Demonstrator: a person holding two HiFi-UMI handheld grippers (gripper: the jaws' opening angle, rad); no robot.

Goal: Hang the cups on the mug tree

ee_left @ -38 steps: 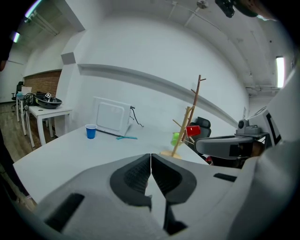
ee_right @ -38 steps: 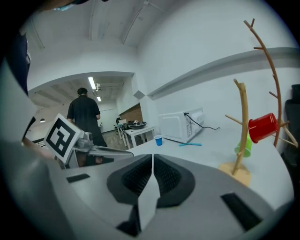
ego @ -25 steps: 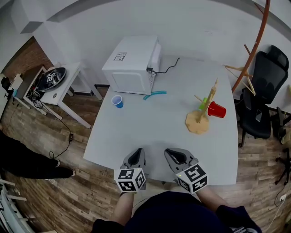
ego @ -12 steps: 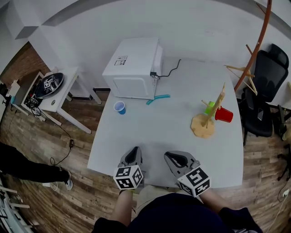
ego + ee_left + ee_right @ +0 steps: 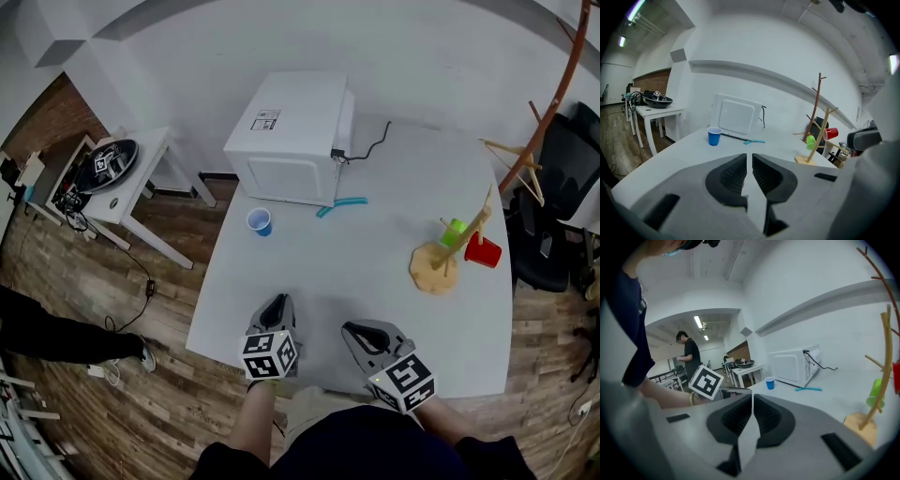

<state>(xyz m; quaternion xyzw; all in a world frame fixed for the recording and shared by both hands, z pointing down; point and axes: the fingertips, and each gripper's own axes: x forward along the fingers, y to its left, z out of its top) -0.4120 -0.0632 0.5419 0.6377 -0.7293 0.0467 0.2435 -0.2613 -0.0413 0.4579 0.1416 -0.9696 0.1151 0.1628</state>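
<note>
Your left hand-held gripper [image 5: 277, 304] and right hand-held gripper [image 5: 351, 329] have barely advanced over the desk's [image 5: 356, 277] near edge. Both have their jaws pressed together on nothing. The blue cup [image 5: 260, 221] stands unhung and well apart from them. The mug tree [image 5: 461, 246] already carries the green cup [image 5: 454, 231] and the red cup [image 5: 483, 251], so the reach is probably only starting.

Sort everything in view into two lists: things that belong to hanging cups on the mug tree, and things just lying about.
Job: mug tree; green cup and red cup on its pegs; blue cup standing on the table.
Lying about: microwave; teal strip beside it; side table; office chair.
</note>
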